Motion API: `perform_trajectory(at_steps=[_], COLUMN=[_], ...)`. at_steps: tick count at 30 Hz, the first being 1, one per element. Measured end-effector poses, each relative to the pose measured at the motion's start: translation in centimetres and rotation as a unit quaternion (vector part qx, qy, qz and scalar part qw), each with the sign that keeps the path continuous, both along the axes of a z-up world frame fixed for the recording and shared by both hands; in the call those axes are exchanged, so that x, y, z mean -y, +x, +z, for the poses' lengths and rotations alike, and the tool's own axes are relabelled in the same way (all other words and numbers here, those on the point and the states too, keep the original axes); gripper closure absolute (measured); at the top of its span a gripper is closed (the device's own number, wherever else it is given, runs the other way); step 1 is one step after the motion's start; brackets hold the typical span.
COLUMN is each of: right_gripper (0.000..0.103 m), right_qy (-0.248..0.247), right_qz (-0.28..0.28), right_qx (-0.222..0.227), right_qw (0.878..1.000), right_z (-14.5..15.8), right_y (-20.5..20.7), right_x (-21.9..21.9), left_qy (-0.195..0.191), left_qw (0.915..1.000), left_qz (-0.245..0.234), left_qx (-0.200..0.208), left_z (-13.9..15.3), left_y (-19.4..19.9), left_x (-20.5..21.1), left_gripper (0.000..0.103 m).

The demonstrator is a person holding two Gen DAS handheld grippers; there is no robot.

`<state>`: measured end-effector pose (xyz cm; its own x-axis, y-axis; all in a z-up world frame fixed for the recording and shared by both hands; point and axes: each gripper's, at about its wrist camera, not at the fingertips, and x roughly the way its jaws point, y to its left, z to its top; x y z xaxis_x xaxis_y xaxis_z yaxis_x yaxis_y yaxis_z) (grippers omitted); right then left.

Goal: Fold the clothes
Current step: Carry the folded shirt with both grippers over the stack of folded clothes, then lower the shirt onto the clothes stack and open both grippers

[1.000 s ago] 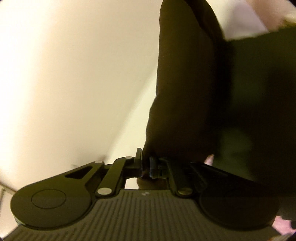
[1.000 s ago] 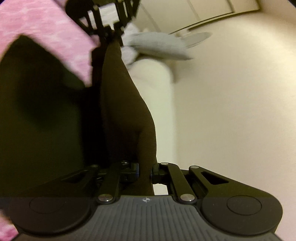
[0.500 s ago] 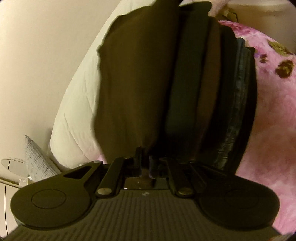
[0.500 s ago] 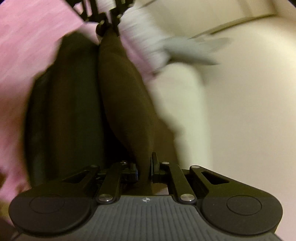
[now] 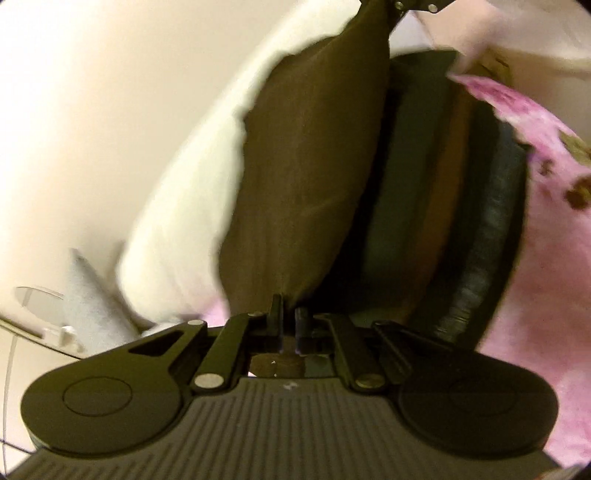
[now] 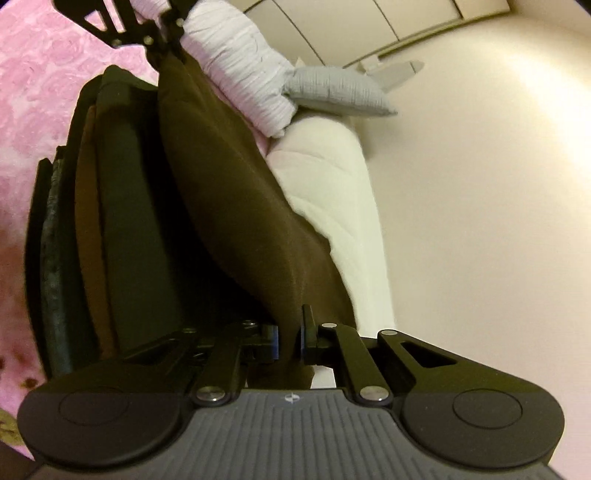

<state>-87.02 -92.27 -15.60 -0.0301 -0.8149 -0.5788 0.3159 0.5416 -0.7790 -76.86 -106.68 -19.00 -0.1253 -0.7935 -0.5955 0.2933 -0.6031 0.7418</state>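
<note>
A folded dark brown garment point(image 5: 306, 177) hangs stretched between my two grippers. My left gripper point(image 5: 290, 317) is shut on one end of it; my right gripper point(image 6: 290, 332) is shut on the other end. The garment also shows in the right wrist view point(image 6: 236, 192). Each gripper appears at the far end in the other's view: the right gripper point(image 5: 413, 5), the left gripper point(image 6: 162, 40). Beside the held garment lies a stack of folded dark clothes point(image 5: 443, 206), which the right wrist view shows too point(image 6: 110, 206), on a pink floral blanket point(image 5: 546, 258).
A white quilted pillow point(image 5: 192, 206) lies on the other side of the garment, also in the right wrist view point(image 6: 332, 192). A grey cushion point(image 6: 340, 94) and a pale ribbed cloth point(image 6: 240, 74) lie beyond. A cream wall point(image 6: 480, 184) fills the rest.
Both grippers have carried the brown garment toward the clothes stack and pillow. The stack and pink blanket have come into clear view. The grip has not changed.
</note>
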Motion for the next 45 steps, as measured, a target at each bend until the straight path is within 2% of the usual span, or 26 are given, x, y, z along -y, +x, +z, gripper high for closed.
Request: perform_trajectory(at_steps=[4,12,17,21,24,27,32,37,38,40,43,45], right_gripper=[0.095,0.091,0.081,0.079,0.079,0.079,0.079,0.080,0.080,0.080,0.079,0.071], right_qy=[0.006,0.008,0.019,0.010,0.004,0.001,0.073,0.144,0.153,0.154,0.148,0.136], right_qz=[-0.005,-0.030,-0.063,-0.092,-0.114,-0.148,-0.208,-0.265,-0.271,-0.266,-0.271,-0.281], right_qx=[-0.005,0.004,0.032,0.107,0.162,0.225,0.291,0.353,0.359,0.348,0.346,0.351], right_qw=[1.000,1.000,0.997,0.990,0.980,0.963,0.931,0.886,0.880,0.886,0.886,0.883], right_z=[0.0,1.7,2.7,5.3,7.3,8.6,7.2,5.8,5.6,5.5,6.2,7.0], right_y=[-0.3,-0.9,-0.9,-1.0,-1.0,-1.2,-2.4,-3.5,-3.7,-3.5,-3.3,-3.3], right_x=[0.0,-0.3,-1.7,-2.6,-3.3,-1.7,1.3,4.4,4.7,4.6,4.3,3.7], left_qy=[0.008,0.023,0.025,0.028,0.032,0.047,0.071,0.096,0.101,0.111,0.117,0.120], left_qw=[0.9999,0.9986,0.9905,0.9776,0.9662,0.9618,0.9534,0.9440,0.9419,0.9377,0.9244,0.9140], left_qz=[0.000,0.047,0.109,0.159,0.191,0.201,0.217,0.233,0.236,0.242,0.263,0.277], left_qx=[0.010,-0.014,-0.079,-0.135,-0.170,-0.180,-0.197,-0.214,-0.217,-0.223,-0.250,-0.272], left_z=[-1.4,0.1,2.3,4.2,5.3,4.8,4.0,3.2,3.1,2.7,3.3,4.1], left_y=[-0.1,3.4,5.0,6.1,6.7,6.5,6.2,6.0,5.9,5.8,6.5,7.2], left_x=[-0.2,-0.9,-1.1,-1.3,-1.2,-0.2,1.3,2.9,3.2,3.8,2.8,1.6], left_gripper=[0.100,0.092,0.091,0.087,0.081,0.079,0.078,0.077,0.077,0.073,0.063,0.054])
